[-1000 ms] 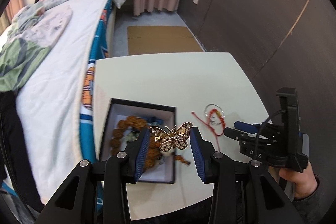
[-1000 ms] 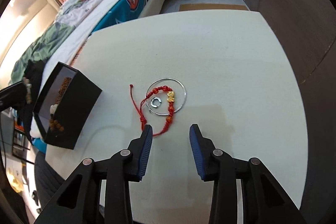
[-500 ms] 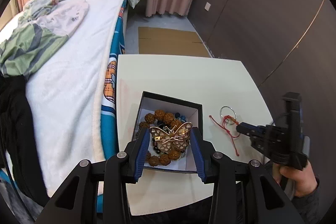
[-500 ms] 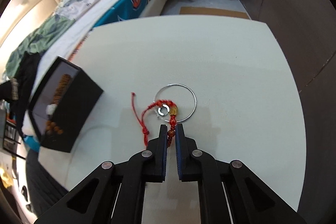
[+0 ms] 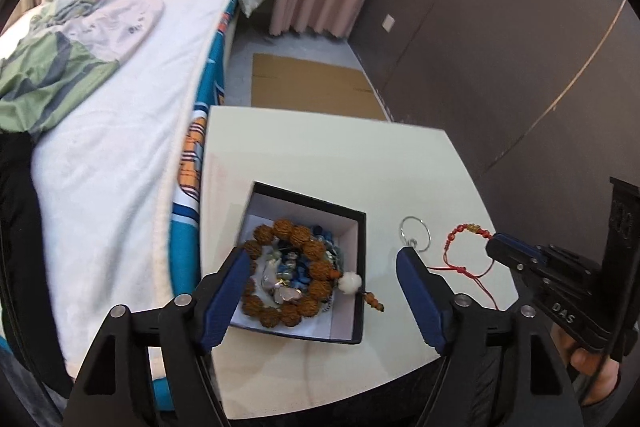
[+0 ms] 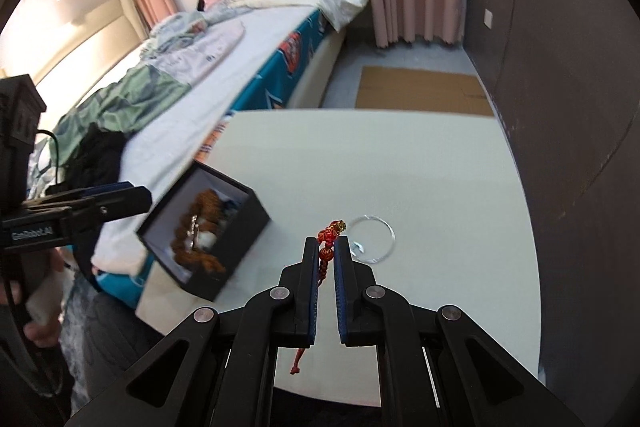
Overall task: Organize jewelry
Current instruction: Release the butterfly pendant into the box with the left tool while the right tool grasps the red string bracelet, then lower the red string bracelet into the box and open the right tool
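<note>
Red bracelet (image 6: pixel 327 242) is pinched in my right tongs (image 6: pixel 327 247), lifted off the tabletop (image 6: pixel 420 167), cord tail dangling underneath. The silver hoop (image 6: pixel 371 238) lies flat just beside it. My left tongs (image 5: pixel 322 273) are spread wide with nothing in them, hovering over the black box (image 5: pixel 362 267) where the brown bead bracelet (image 5: pixel 298 237) sits, right by the bed (image 5: pixel 120 107)

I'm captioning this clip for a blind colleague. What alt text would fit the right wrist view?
The right hand-held gripper is shut on a red bead bracelet, lifted above a white table. A silver ring hoop lies just beyond it, and an open black box of brown beads sits at the left, near the left hand-held gripper; a bed runs behind.
</note>
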`<act>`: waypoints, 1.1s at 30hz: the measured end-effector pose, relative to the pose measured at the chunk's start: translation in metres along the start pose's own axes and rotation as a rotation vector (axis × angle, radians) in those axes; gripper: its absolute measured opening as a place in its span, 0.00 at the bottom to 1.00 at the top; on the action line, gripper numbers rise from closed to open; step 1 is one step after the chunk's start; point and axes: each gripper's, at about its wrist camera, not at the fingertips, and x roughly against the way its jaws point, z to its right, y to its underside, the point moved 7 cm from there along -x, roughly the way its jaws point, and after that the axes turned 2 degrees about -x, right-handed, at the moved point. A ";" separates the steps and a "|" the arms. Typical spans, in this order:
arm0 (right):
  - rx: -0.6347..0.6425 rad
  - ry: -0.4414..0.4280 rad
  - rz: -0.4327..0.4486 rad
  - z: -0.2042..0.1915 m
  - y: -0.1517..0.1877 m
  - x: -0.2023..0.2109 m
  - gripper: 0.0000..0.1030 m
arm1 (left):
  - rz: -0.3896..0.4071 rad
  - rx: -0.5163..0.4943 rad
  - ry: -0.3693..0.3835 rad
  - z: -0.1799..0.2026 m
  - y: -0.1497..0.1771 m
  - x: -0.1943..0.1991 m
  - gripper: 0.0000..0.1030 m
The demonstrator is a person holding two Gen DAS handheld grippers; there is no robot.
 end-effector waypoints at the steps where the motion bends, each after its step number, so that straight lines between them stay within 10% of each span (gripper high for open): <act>1: 0.007 -0.005 0.006 -0.005 -0.003 0.002 0.09 | 0.004 0.008 -0.002 -0.004 0.000 0.004 0.74; 18: 0.148 -0.166 0.085 -0.123 -0.045 0.001 0.09 | 0.064 0.089 -0.058 -0.065 0.003 0.053 0.74; 22: 0.142 -0.118 0.040 -0.124 -0.041 -0.012 0.67 | 0.076 0.091 -0.050 -0.068 0.003 0.060 0.74; 33: 0.076 -0.048 0.059 -0.080 -0.022 0.007 0.68 | 0.059 0.030 -0.026 -0.045 0.003 0.053 0.74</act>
